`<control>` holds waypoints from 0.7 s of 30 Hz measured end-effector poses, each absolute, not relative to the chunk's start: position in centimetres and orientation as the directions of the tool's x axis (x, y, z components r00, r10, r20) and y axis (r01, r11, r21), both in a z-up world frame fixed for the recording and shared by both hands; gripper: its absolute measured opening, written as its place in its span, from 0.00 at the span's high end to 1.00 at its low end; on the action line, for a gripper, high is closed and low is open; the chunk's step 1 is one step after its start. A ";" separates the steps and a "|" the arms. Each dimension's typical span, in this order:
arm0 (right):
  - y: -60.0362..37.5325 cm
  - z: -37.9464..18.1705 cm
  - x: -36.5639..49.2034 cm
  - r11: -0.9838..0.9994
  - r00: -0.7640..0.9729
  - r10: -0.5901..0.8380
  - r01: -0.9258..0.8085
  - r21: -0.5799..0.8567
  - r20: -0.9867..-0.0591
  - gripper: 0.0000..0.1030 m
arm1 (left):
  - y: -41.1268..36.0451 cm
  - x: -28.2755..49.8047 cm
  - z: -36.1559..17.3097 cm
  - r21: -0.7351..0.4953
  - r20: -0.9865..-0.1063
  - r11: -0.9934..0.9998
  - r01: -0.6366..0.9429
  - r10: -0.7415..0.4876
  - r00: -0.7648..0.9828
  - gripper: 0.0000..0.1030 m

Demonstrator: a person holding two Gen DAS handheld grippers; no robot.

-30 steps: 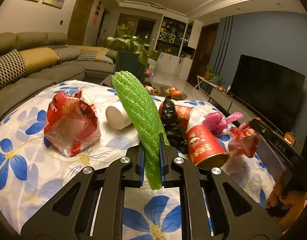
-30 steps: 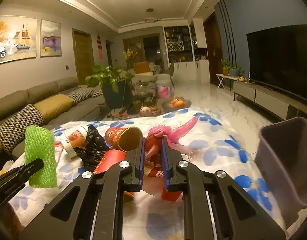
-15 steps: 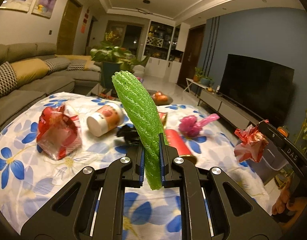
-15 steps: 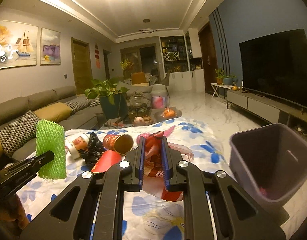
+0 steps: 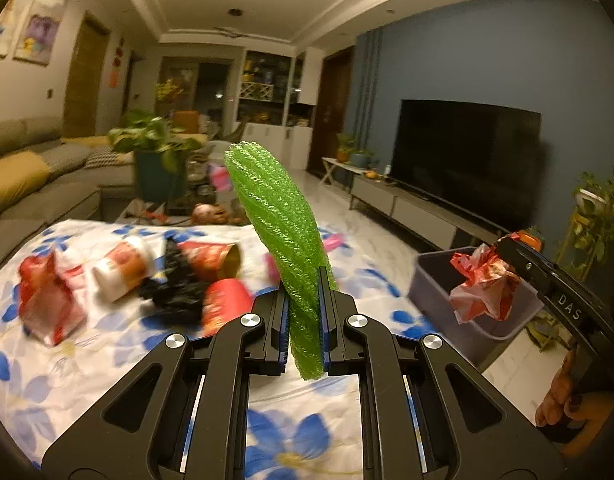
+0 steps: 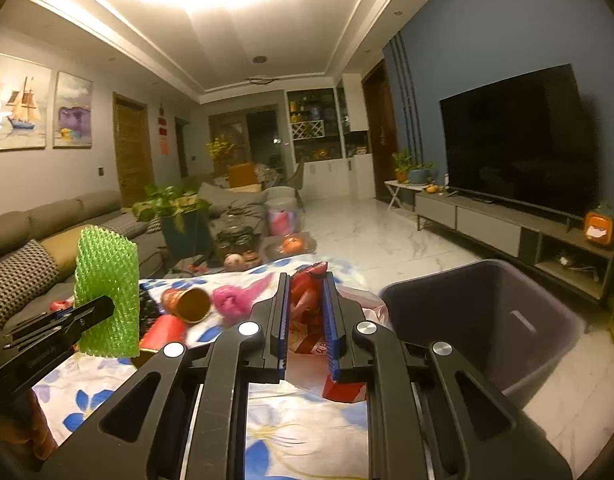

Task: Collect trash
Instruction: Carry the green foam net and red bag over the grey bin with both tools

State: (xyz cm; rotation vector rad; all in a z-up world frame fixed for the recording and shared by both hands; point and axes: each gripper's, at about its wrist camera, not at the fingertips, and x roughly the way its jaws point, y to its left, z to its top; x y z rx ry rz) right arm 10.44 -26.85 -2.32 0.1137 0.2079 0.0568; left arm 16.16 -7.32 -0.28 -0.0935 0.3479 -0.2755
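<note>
A: What is the left tool (image 5: 303, 312) holding?

B: It is pinching a long green foam-mesh sleeve (image 5: 281, 232), bumpy and netted, standing nearly upright between the narrow jaws.

A: And the right tool (image 6: 305, 312)?

B: It is clamping a crumpled red and white plastic wrapper (image 6: 307, 300), shiny and creased, hanging over the rim of a grey plastic bin (image 6: 499, 320) that is sitting on the marble floor beside the counter (image 5: 67, 380).

A: What is lying on the counter?

B: A cloth printed with blue flowers is covering it. Resting on it are three red paper cups on their sides, one black crumpled bag (image 5: 171, 296), one pink bag (image 6: 235, 300), and one red and clear wrapper (image 5: 47, 304).
</note>
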 end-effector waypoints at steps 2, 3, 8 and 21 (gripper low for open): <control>-27.9 -2.2 10.3 0.992 0.979 0.050 -0.027 0.120 -0.199 0.84 | -9.0 16.5 0.0 -0.134 -0.320 0.948 0.288 -0.316 0.893 0.89; -28.3 -2.1 10.2 0.993 0.980 0.041 -0.017 0.119 -0.197 0.84 | -9.7 16.7 0.0 -0.133 -0.319 0.943 0.304 -0.331 0.888 0.89; -30.7 -2.0 10.2 0.993 0.982 -0.013 0.035 0.112 -0.188 0.84 | -13.3 17.8 0.5 -0.126 -0.314 0.920 0.371 -0.392 0.865 0.89; -37.3 -3.0 11.2 0.981 0.972 -0.120 0.148 0.128 -0.203 0.84 | -23.9 20.4 0.7 -0.080 -0.299 0.844 0.530 -0.527 0.795 0.89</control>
